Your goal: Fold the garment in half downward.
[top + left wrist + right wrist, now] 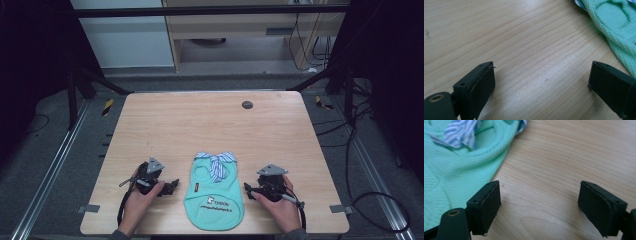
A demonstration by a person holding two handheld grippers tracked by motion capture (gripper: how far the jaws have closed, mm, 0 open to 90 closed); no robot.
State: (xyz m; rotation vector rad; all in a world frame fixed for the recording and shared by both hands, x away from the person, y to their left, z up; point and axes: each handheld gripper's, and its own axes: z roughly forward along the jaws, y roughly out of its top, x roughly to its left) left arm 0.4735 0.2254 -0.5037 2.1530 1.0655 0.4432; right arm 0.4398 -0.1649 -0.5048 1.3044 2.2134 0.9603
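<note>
A small mint-green knitted garment point(214, 195) with a blue-and-white striped bow point(217, 164) at its neck lies flat near the table's front edge. My left gripper point(172, 186) rests on the wood just left of the garment, jaws open with bare table between them point(541, 80); the garment's edge point(616, 27) shows at the upper right of the left gripper view. My right gripper point(247, 188) sits just right of the garment, also open over bare wood point(539, 205). In the right gripper view the green knit point(461, 172) and the striped bow point(461, 132) lie at the left.
A light wooden table point(210, 125) carries a small dark round disc point(247, 104) near its far edge. A person's hands hold both grippers at the front edge. Dark frame bars, cables and grey floor surround the table.
</note>
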